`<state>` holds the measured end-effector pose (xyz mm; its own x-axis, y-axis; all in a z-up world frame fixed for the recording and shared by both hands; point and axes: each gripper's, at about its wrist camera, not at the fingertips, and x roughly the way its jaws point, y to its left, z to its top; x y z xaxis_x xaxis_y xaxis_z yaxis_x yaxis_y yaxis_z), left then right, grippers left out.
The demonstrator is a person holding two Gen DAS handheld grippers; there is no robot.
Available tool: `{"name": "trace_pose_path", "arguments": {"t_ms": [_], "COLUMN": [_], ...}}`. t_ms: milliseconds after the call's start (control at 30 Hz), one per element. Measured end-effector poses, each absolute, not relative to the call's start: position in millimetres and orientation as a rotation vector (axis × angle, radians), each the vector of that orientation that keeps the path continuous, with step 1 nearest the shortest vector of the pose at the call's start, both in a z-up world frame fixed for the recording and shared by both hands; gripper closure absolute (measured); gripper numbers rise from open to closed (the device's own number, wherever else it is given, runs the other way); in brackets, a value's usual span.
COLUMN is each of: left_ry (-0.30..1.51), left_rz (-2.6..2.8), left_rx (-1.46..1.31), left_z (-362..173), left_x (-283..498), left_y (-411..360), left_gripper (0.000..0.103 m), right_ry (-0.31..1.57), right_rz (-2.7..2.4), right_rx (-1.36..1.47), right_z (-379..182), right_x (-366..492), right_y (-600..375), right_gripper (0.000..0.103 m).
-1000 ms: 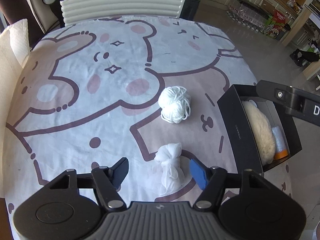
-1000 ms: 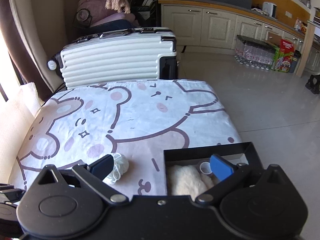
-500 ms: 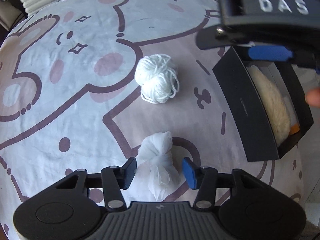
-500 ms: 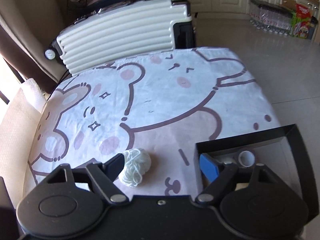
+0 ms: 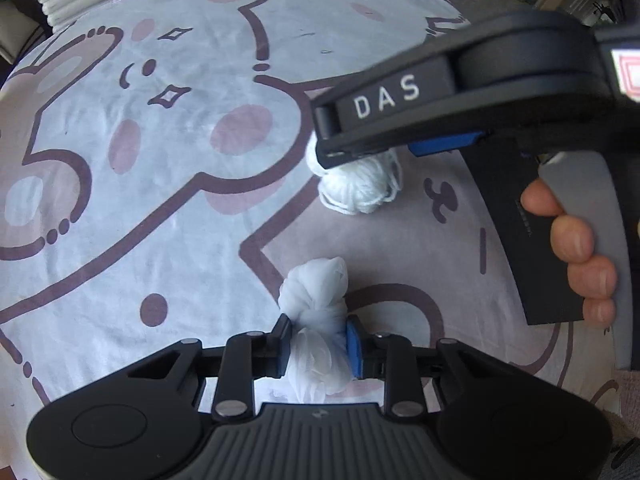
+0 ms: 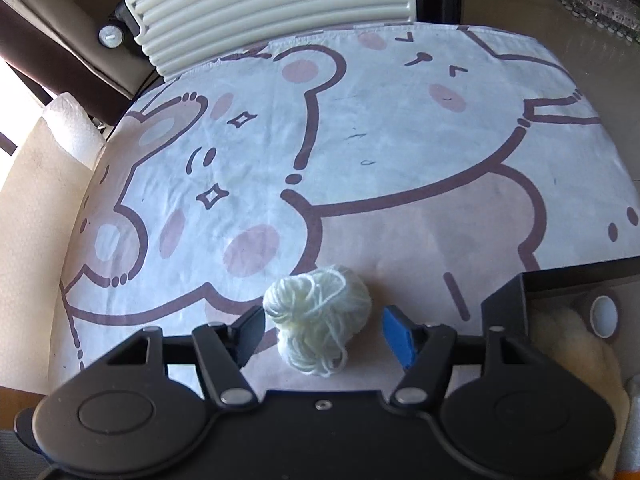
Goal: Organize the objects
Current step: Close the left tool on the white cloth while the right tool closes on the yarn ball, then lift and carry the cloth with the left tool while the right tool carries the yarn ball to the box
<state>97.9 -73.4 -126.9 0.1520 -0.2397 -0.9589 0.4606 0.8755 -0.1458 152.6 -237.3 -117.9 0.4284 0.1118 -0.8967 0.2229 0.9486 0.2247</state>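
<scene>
A knotted white cloth bundle (image 5: pixel 316 292) lies on the bear-print sheet (image 5: pixel 180 200). My left gripper (image 5: pixel 319 346) is shut on its lower part, and both pads press into the fabric. A ball of white yarn (image 6: pixel 316 312) sits between the fingers of my right gripper (image 6: pixel 324 332). Those jaws are closing, with a gap still showing beside the blue pad (image 6: pixel 396 336). In the left wrist view the yarn (image 5: pixel 360 188) peeks out under the right tool's black body. A black open box (image 6: pixel 504 300) stands just right of the yarn.
The box holds a cream fluffy item (image 6: pixel 576 344) and a small roll (image 6: pixel 604 316). A person's hand (image 5: pixel 576 248) grips the right tool's handle in front of the box wall (image 5: pixel 532 260). A white ribbed suitcase (image 6: pixel 272 12) stands behind the sheet. White padding (image 6: pixel 40 184) lies at the left edge.
My left gripper came down over the cloth bundle and closed on it. My right gripper swung left from above the box, dropped over the yarn ball, and its jaws narrowed.
</scene>
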Motion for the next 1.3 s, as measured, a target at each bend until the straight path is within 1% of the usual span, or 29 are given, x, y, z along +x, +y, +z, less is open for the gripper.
{"name": "trace_pose_path", "arguments": {"t_ms": [133, 200, 267, 467, 733, 1300], "left_ry": [1.313, 1.304, 1.287, 1.24, 1.18, 1.115], "left_rz": [-0.468, -0.445, -0.42, -0.345, -0.298, -0.224], "left_rx": [0.179, 0.166, 0.159, 0.144, 0.116, 0.053], "left_z": [-124.1, -122.4, -120.6, -112.9, -101.3, -71.5], "left_x": [103.5, 106.5, 108.7, 112.3, 112.6, 97.1], "left_y": [-59.2, -53.0, -48.7, -38.5, -35.8, -31.2], "left_gripper": [0.074, 0.074, 0.074, 0.074, 0.074, 0.074], "right_ry": [1.172, 1.184, 1.179, 1.172, 1.148, 1.083], "right_rz": [-0.086, -0.088, -0.088, -0.071, -0.011, 0.036], "right_rx": [0.318, 0.319, 0.315, 0.318, 0.27, 0.214], "right_z": [-130.8, -134.2, -133.0, -127.8, -110.8, -70.8], "right_x": [159.4, 161.0, 161.6, 158.8, 149.1, 110.6], "right_y": [-232.7, -231.4, -231.4, -233.8, -226.7, -228.3], "right_gripper": [0.044, 0.049, 0.053, 0.061, 0.065, 0.065]}}
